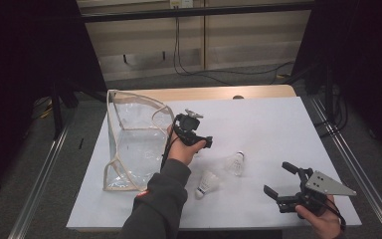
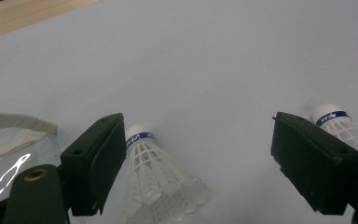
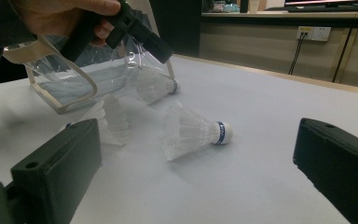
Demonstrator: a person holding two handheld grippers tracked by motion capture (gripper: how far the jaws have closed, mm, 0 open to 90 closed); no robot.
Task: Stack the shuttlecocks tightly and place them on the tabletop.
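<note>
My left gripper hangs above the white table beside a clear plastic bag with beige trim. Its jaws stand wide apart. A white shuttlecock lies on the table just inside one jaw, untouched by the pads, and another shuttlecock shows behind the other jaw. In the high view two shuttlecocks lie near the table's middle. My right gripper rests low at the front right, open and empty, and faces a shuttlecock lying on its side.
In the right gripper view a third shuttlecock lies by the bag's mouth under the left gripper. A wooden strip borders the table's far edge. Metal rails run along both sides.
</note>
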